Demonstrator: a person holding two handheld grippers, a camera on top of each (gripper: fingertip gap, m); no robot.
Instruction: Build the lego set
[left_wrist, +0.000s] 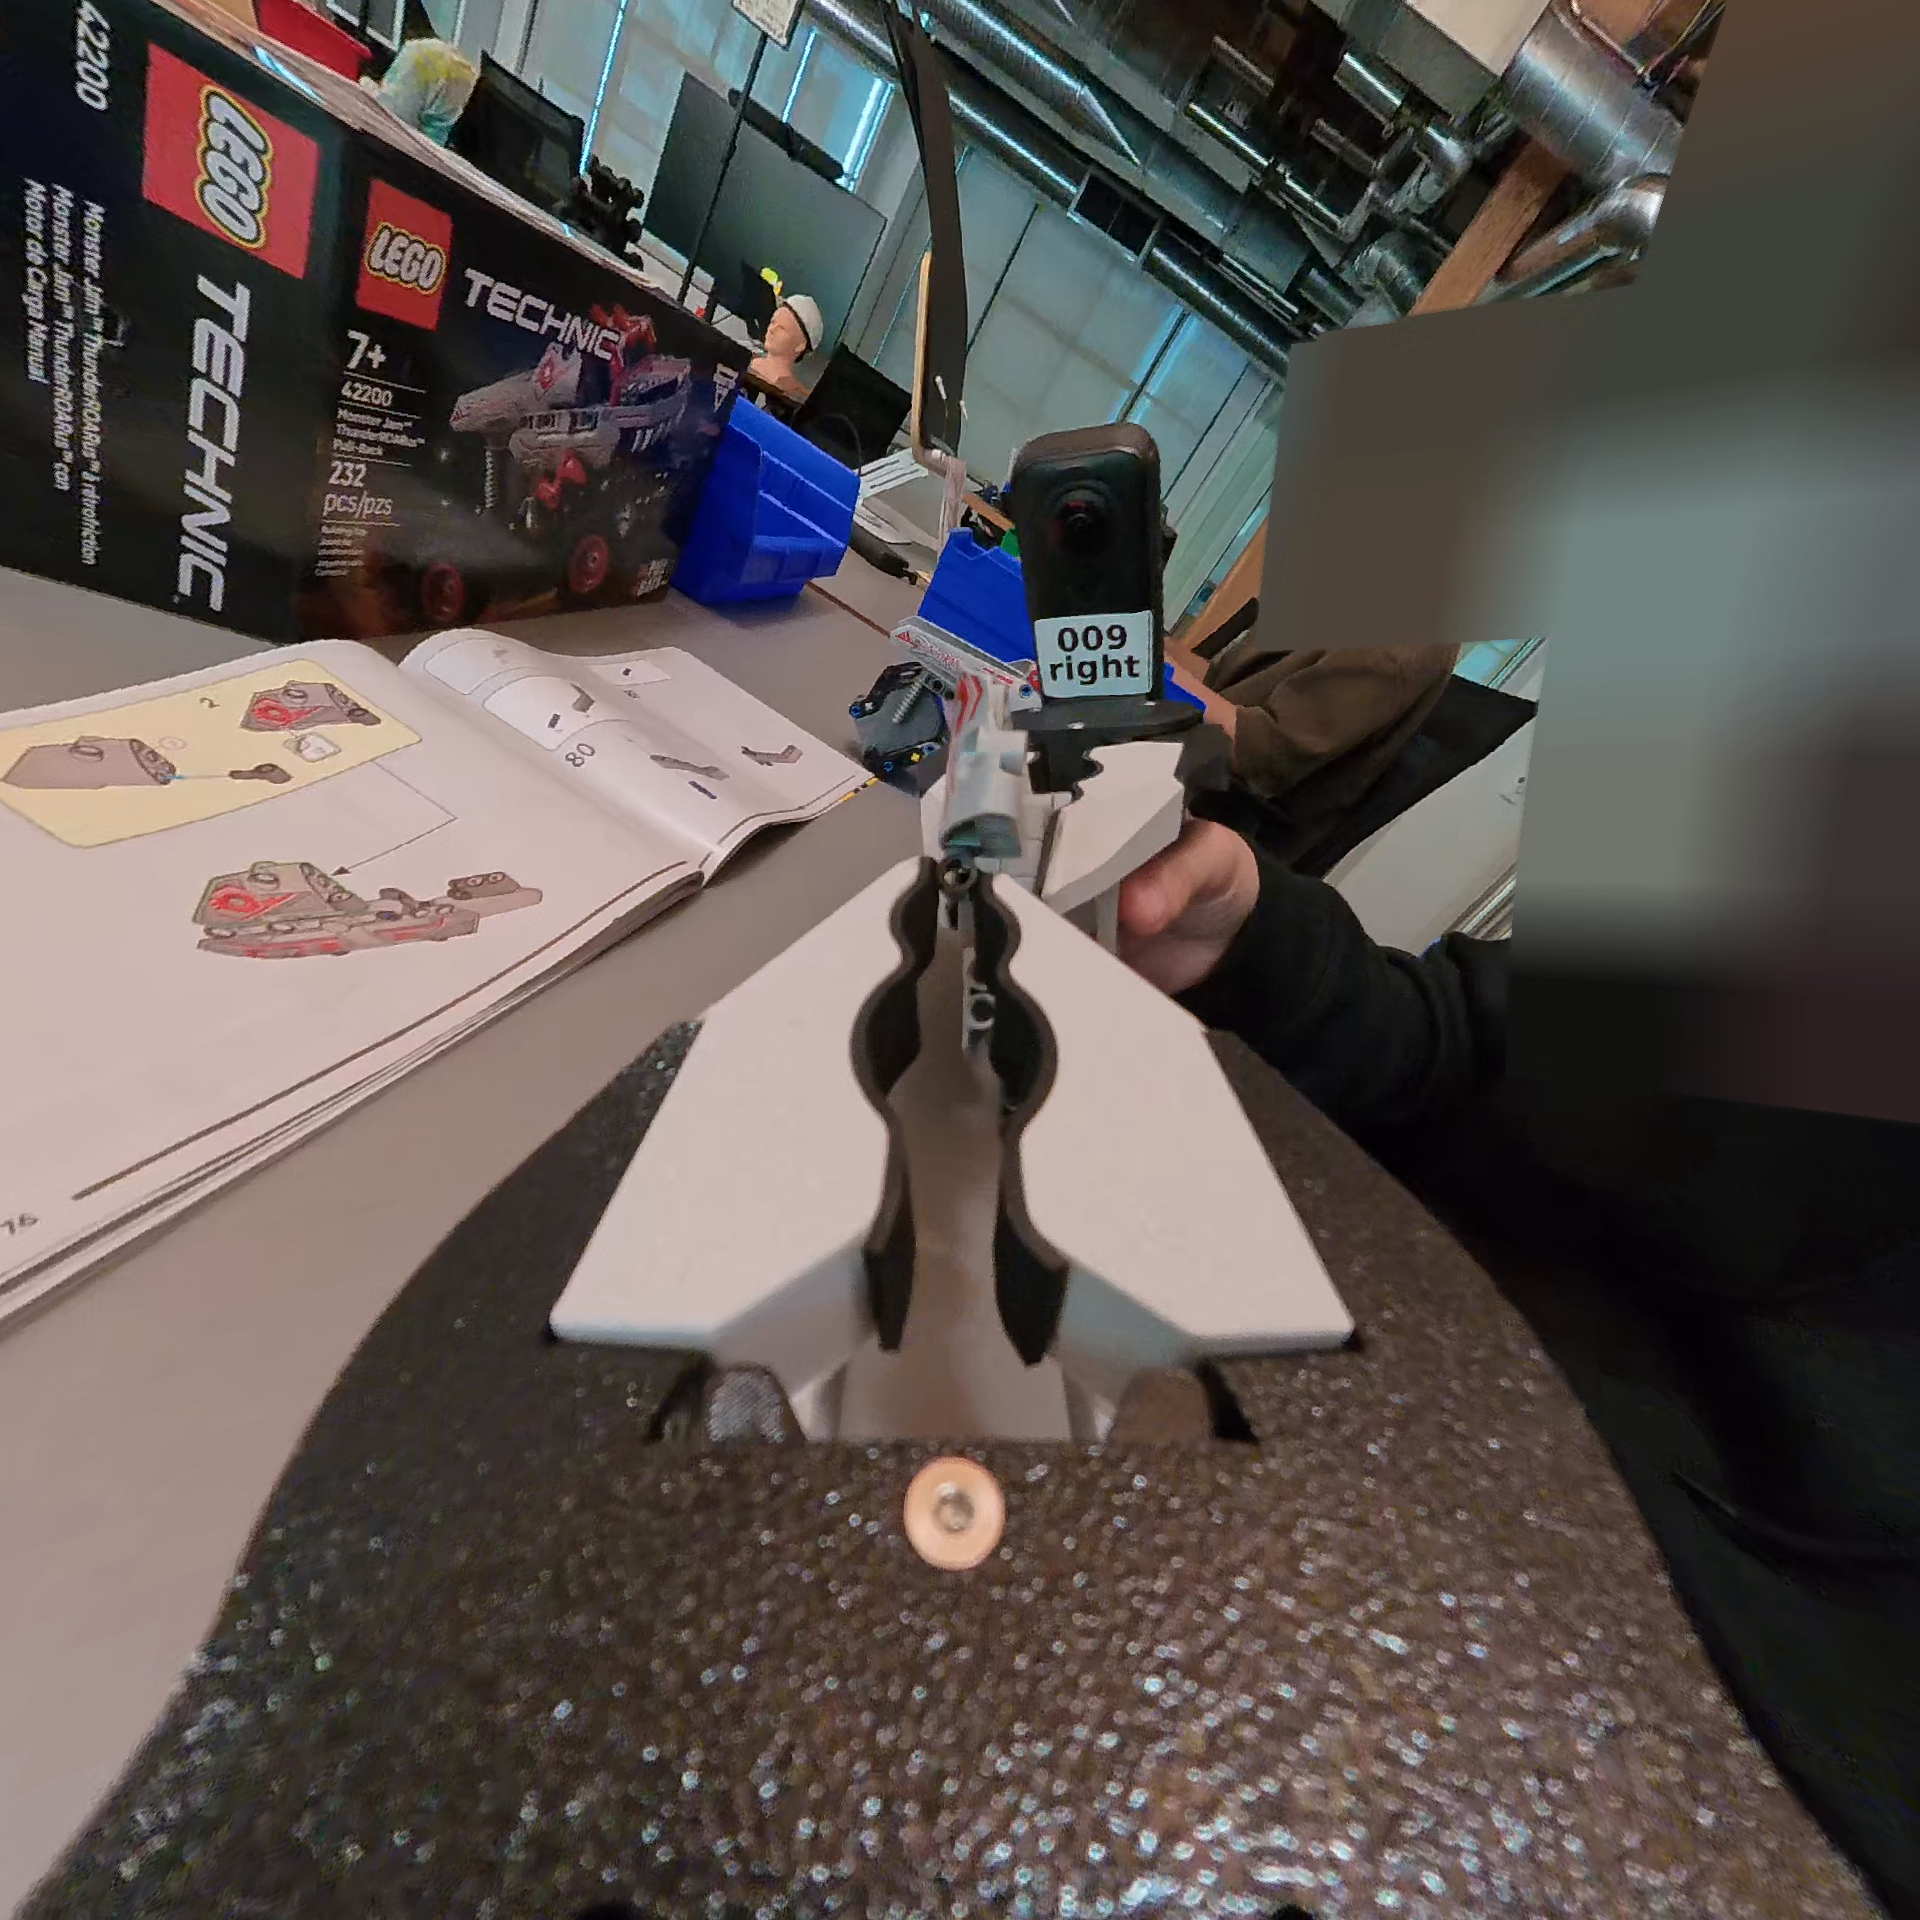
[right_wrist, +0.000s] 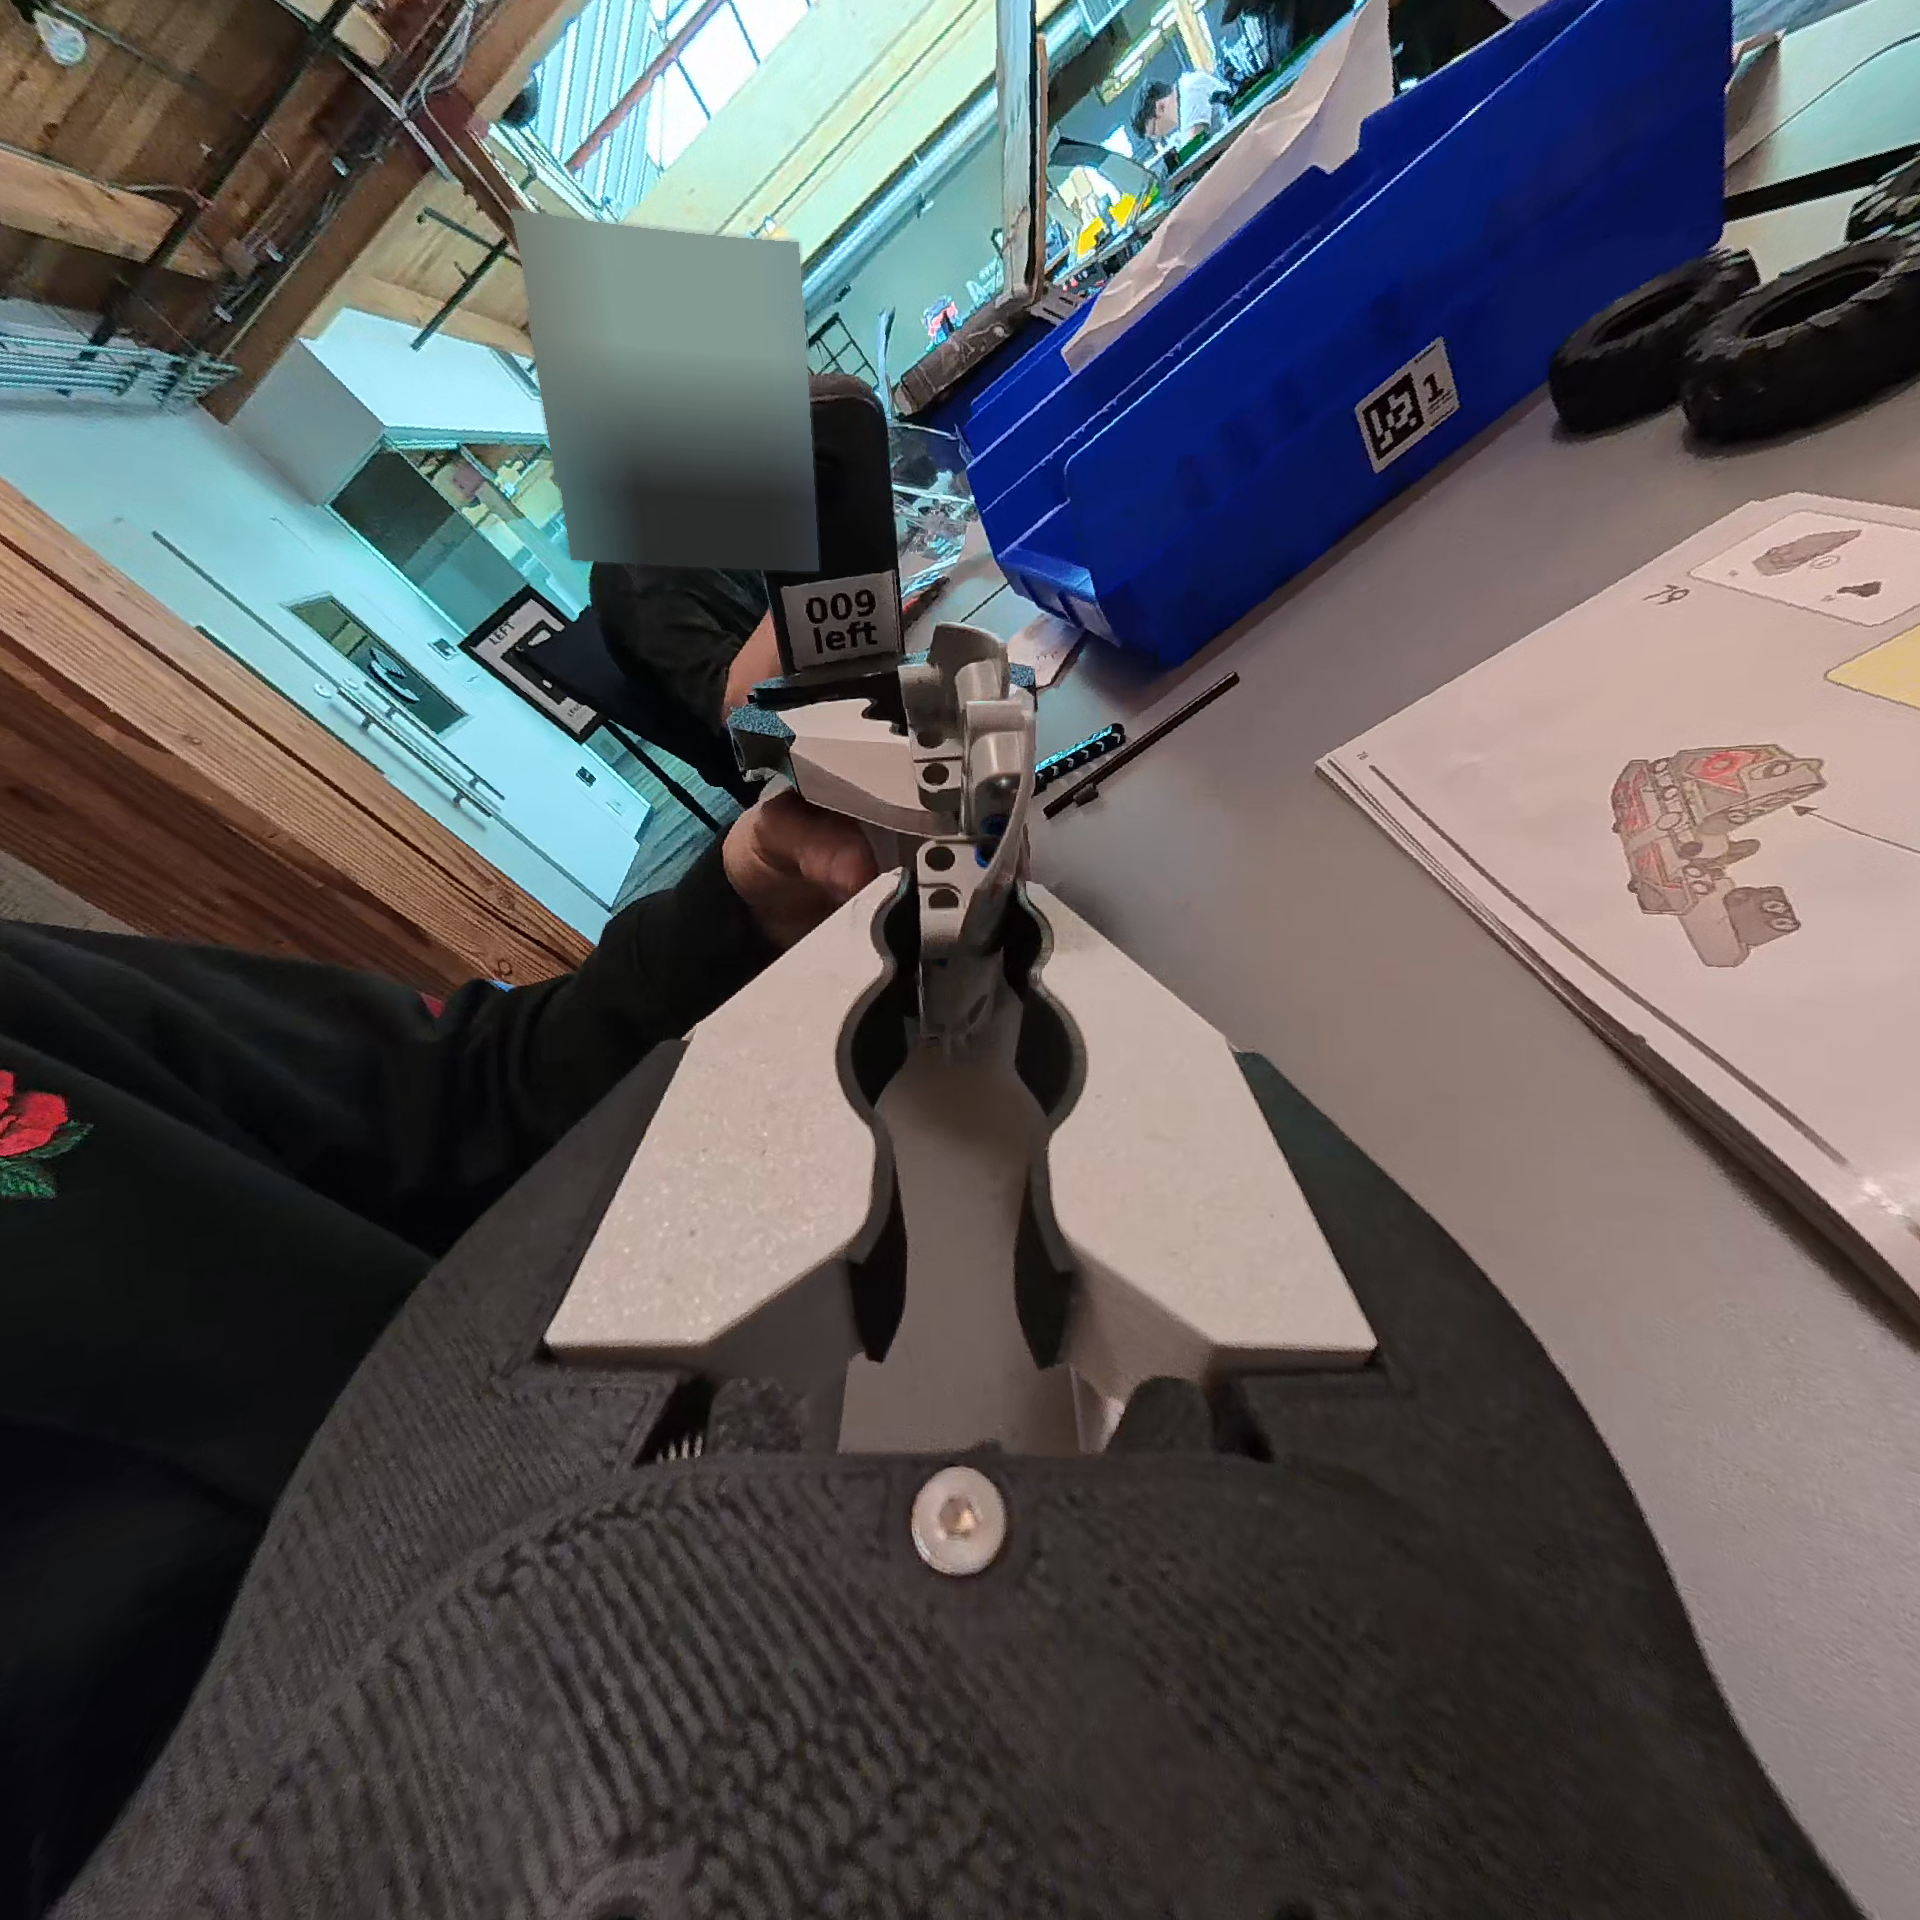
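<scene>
Seemingly mid-build, both the left gripper (left_wrist: 961, 883) and the right gripper (right_wrist: 961, 935) were closed on the grey sub-assembly (right_wrist: 961, 790) held between them above the table, while tyres (right_wrist: 1714, 332) lay unfitted at two o'clock.

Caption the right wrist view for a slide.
Right hand-held gripper shut on a grey Lego assembly, meeting the left hand-held gripper above the table beside the open instruction booklet.

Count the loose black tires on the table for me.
2 clearly visible in the right wrist view: one tire beside the blue bin, another tire just right of it, touching. A third dark shape sits at the frame's far edge; more may be hidden.
</scene>
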